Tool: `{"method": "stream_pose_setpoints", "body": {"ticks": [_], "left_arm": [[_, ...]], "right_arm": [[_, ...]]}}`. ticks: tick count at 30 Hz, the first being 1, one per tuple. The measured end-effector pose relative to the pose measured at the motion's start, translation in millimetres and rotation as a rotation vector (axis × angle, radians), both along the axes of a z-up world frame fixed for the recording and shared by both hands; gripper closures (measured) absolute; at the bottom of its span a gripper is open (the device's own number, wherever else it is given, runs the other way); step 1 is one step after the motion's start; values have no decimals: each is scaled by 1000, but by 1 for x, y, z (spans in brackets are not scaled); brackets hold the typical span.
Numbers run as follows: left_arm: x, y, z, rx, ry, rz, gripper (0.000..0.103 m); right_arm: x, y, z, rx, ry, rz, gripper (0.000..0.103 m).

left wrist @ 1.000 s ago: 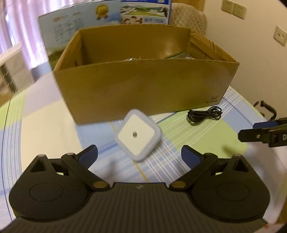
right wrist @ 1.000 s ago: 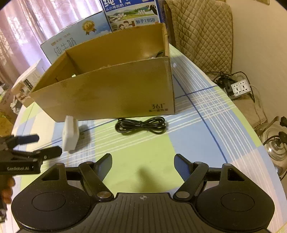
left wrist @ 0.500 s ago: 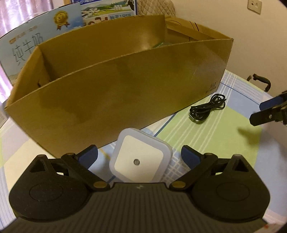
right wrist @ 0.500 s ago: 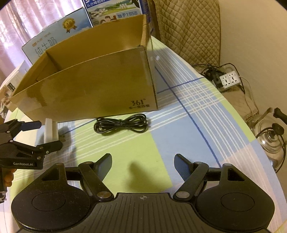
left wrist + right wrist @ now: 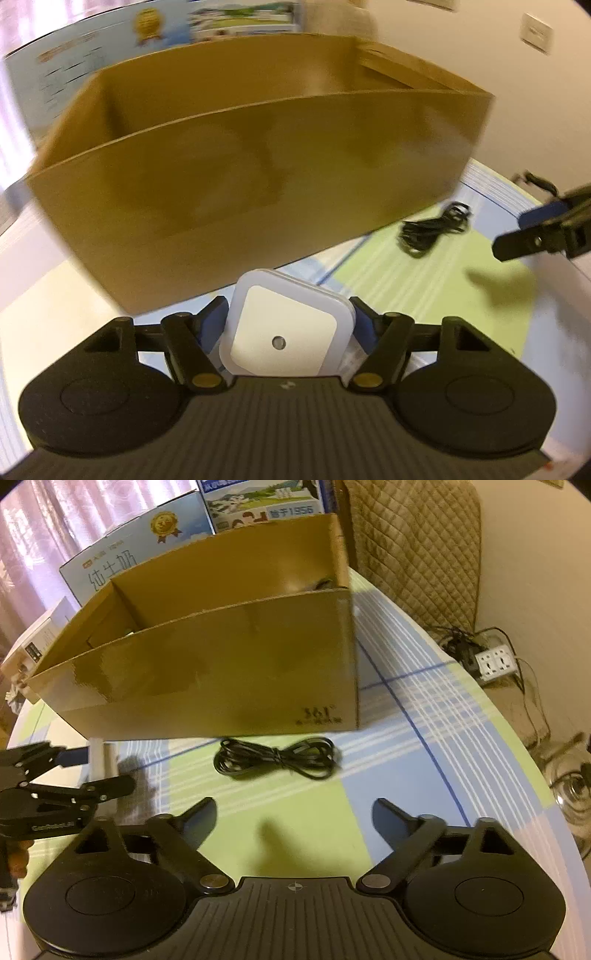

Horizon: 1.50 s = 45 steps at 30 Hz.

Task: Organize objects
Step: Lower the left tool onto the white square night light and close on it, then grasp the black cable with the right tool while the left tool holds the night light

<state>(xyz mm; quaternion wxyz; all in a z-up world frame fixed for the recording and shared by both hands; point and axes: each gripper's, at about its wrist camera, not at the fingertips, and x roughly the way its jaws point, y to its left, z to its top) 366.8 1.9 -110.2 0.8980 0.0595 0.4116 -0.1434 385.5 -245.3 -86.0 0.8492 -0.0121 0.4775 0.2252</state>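
My left gripper [image 5: 286, 319] is shut on a white square night light [image 5: 286, 332] and holds it just in front of the open cardboard box [image 5: 251, 177]. The right wrist view shows that light edge-on [image 5: 98, 758] between the left gripper's fingers [image 5: 74, 775], beside the box [image 5: 221, 686]. A coiled black cable [image 5: 275, 762] lies on the checked tablecloth before the box; it also shows in the left wrist view [image 5: 434, 229]. My right gripper [image 5: 293, 818] is open and empty, a short way back from the cable.
Milk cartons [image 5: 122, 554] stand behind the box. A quilted chair [image 5: 417, 542] is at the back right, with a power strip [image 5: 495, 662] and a kettle [image 5: 572, 779] on the floor beyond the round table's right edge [image 5: 517, 738].
My left gripper has closed on the night light and taken hold of it. The right gripper has moved slightly nearer the cable and stays open.
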Motion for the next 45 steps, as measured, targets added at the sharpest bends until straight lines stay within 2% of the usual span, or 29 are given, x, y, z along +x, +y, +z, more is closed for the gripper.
{"method": "stream_pose_setpoints", "body": {"ticks": [4,7,12,24,30,32,35,45], "left_arm": [[-5,25,2,-35,18,182,37],[-8,42,2,-51,37,297,37],[-11,57,2,-57,49,379,37],[-10,58,4,-49,63,411,37],[-10,54,5,-38,73,418,37],[-10,52,5,-28,74,414,37],[-11,46,5,-5,75,400,37],[-18,25,6,-1,101,361,37]], "right_arm": [[10,12,-7,-30,-12,-3,2],[16,24,-14,-57,-35,10,2],[27,43,-26,-77,-40,8,2],[33,66,-47,-181,-96,1,2],[36,66,-48,-179,-100,12,3],[36,66,-47,-178,-109,23,9],[37,66,-47,-181,-106,31,10],[32,56,-44,-180,-91,110,10]]}}
